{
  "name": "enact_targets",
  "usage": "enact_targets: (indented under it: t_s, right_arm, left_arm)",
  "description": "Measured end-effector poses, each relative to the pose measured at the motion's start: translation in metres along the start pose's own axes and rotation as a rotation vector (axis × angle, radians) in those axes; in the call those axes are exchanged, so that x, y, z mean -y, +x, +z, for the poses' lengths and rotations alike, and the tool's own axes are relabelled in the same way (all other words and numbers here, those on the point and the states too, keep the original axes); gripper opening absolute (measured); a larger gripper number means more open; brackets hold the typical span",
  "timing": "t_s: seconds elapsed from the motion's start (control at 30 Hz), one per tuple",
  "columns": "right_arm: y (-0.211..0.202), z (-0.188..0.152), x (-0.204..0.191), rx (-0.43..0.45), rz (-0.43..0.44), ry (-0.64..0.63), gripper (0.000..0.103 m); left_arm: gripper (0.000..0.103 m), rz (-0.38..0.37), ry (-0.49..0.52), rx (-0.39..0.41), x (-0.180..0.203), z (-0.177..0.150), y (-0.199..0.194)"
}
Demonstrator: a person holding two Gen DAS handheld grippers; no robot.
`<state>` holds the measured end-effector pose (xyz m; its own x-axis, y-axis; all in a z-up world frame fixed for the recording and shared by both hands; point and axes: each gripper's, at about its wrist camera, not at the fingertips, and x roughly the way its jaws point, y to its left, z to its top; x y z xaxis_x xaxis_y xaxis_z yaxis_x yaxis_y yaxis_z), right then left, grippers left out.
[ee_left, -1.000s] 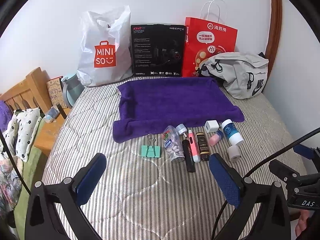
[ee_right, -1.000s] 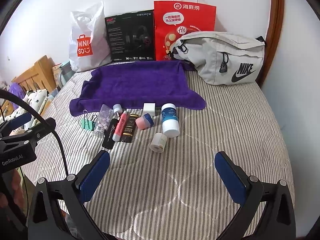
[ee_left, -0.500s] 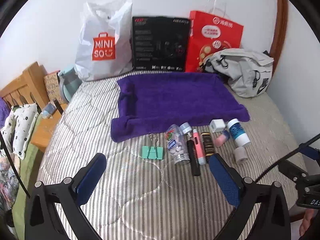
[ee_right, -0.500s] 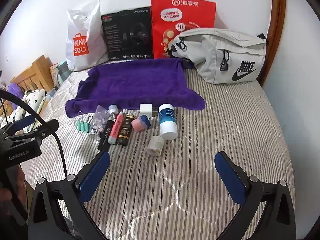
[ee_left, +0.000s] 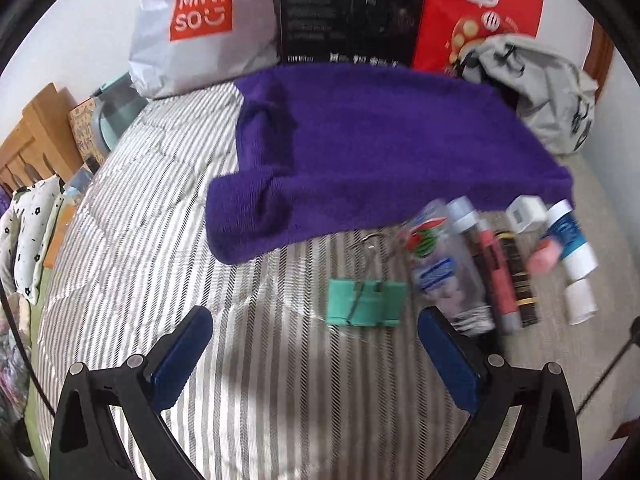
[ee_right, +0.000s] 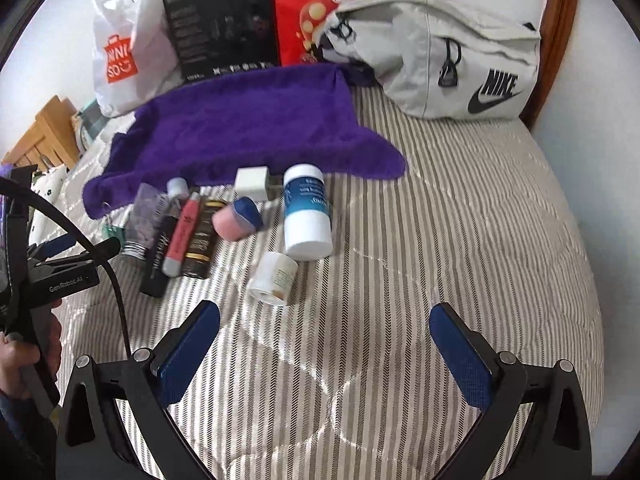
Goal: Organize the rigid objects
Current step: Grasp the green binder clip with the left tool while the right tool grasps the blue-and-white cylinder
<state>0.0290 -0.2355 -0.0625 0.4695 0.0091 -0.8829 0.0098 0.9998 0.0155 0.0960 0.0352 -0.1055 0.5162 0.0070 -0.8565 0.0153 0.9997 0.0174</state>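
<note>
A row of small objects lies on the striped bed in front of a purple towel (ee_left: 380,144) (ee_right: 248,132). A green binder clip (ee_left: 365,302) sits just ahead of my open left gripper (ee_left: 316,344). Right of it lie a clear pill bottle (ee_left: 444,264), a red tube (ee_left: 498,272) and a black-gold tube (ee_left: 518,276). In the right wrist view, a blue-and-white bottle (ee_right: 307,212), a small white roll (ee_right: 273,279), a pink-and-blue item (ee_right: 236,220) and a white cube (ee_right: 252,183) lie ahead of my open right gripper (ee_right: 326,340). Nothing is between either pair of fingers.
Against the wall stand a white Miniso bag (ee_left: 200,28), a black box (ee_left: 348,12), a red paper bag (ee_left: 476,16) and a grey Nike pouch (ee_right: 444,52). A wooden headboard (ee_left: 36,136) is at left. A hand (ee_right: 20,360) holds the left gripper.
Both grippers have moved forward and down toward the row of objects, which now looks larger. The left one has closed in on the binder clip. Nothing was grasped.
</note>
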Motion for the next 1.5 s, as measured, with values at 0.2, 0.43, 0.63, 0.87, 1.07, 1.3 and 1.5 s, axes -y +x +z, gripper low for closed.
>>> enact_targets:
  t_s: [0.2,0.43,0.63,0.87,1.07,1.3,1.5]
  right_arm:
    - [0.016,0.005,0.002,-0.022,-0.011,-0.001,0.103]
    - [0.026,0.018,0.007,-0.008,0.012,0.008,0.103]
    - [0.041,0.037,0.012,0.022,0.023,0.016,0.097]
    - [0.078,0.056,0.004,-0.022,0.061,-0.009,0.074]
    - [0.097,0.058,-0.005,-0.036,0.041,-0.043,0.071]
    - [0.099,0.06,-0.008,0.01,0.029,-0.074,0.057]
    - [0.096,0.06,-0.004,0.009,0.069,-0.101,0.036]
  left_arm:
    - [0.101,-0.04,0.046,-0.002,0.005,0.003,0.019]
    - [0.096,-0.05,0.062,0.042,0.004,0.005,0.021]
    - [0.052,-0.079,0.089,0.093,0.012,-0.002,0.009]
    - [0.039,-0.086,0.107,0.108,0.019,-0.006,0.006]
    - [0.039,-0.086,0.101,0.109,0.019,-0.006,0.007]
    - [0.039,-0.083,0.104,0.097,0.02,-0.004,0.008]
    - [0.039,-0.085,0.1,0.098,0.02,-0.004,0.008]
